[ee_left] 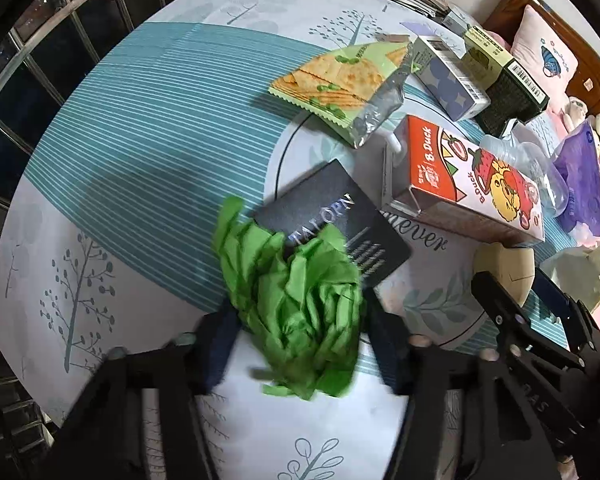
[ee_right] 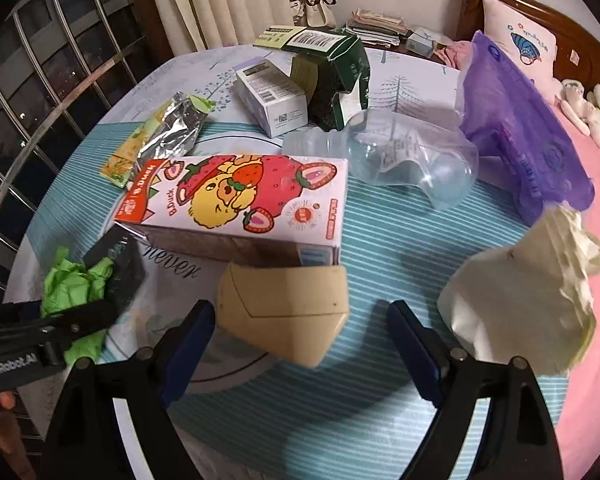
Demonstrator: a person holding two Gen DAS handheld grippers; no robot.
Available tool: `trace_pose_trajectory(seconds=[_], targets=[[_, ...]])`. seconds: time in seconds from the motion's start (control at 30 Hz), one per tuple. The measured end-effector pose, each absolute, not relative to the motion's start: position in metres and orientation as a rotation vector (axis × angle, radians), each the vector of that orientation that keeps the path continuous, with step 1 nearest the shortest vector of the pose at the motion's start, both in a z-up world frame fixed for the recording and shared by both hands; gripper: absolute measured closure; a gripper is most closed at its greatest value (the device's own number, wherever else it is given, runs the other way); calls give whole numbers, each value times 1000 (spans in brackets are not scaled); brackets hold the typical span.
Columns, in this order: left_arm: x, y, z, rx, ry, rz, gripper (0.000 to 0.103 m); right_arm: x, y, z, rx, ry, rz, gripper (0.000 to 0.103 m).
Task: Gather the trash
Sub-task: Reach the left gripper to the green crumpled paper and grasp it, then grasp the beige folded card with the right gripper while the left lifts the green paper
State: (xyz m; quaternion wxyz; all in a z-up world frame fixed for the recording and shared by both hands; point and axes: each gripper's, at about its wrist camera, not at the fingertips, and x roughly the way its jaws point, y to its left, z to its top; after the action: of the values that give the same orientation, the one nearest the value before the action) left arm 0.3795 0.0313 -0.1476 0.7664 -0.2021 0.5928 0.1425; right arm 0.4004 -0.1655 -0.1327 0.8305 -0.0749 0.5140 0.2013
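My left gripper (ee_left: 300, 328) has its fingers on both sides of a crumpled green paper wad (ee_left: 300, 300), which lies partly over a dark flat box (ee_left: 332, 216). I cannot tell whether the fingers press on it. In the right wrist view the wad (ee_right: 76, 280) sits at the left beside the left gripper. My right gripper (ee_right: 300, 320) is open, with a tan folded cardboard piece (ee_right: 284, 312) just ahead between its fingers. A pink strawberry carton (ee_right: 236, 204), a clear plastic bottle (ee_right: 400, 152), a snack wrapper (ee_right: 160, 136) and a purple bag (ee_right: 520, 128) lie on the table.
A white box (ee_right: 272, 100) and a dark green box (ee_right: 332, 76) stand at the back. A crumpled cream paper (ee_right: 528, 300) lies at the right table edge. A pink bed (ee_right: 596, 240) is to the right, window bars (ee_right: 40, 80) to the left.
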Motion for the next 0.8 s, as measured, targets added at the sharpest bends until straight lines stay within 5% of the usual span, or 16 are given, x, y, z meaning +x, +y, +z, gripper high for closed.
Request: trace_pose_trajectory(seconds=[0.2,0.3,0.8], targets=[[372,37,-137,-461,1279,292,68,396,-160,-135,-200,1070,428,16],[361,40,-127,-450,1260,276,70,394,-162,-131,-214,1044,428,42],[320,39,-83,-369,1205,205,71,344,-172,-88,-112,1023,467,42]])
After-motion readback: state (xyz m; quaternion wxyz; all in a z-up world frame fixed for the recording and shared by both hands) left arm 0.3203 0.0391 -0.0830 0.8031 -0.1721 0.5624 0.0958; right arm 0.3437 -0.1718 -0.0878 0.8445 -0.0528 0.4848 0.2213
